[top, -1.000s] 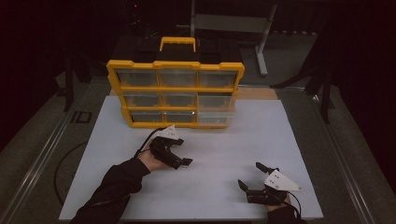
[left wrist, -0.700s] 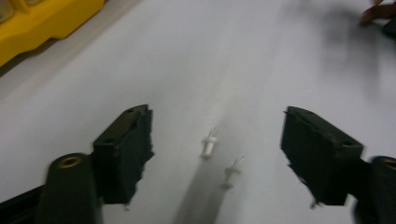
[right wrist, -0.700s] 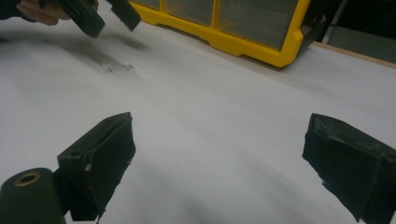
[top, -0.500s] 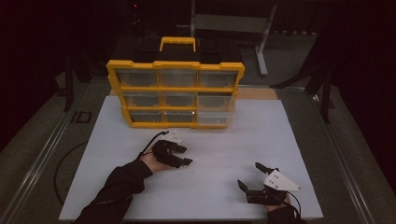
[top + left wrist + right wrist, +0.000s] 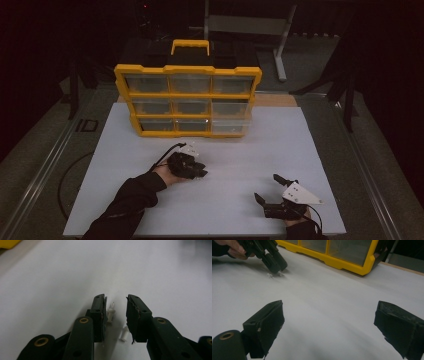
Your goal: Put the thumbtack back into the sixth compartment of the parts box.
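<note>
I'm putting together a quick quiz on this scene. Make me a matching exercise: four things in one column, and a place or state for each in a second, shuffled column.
Things:
1. left gripper
2. right gripper
3. yellow organiser case
4. white push pins

Places or states:
A. at the far edge of the white table
B. lying on the table between two black fingers
C. fingers wide apart, nothing between them
D. fingers have just been closing around small white things

Pairs: 1-D, 2-C, 3-A, 4-B
</note>
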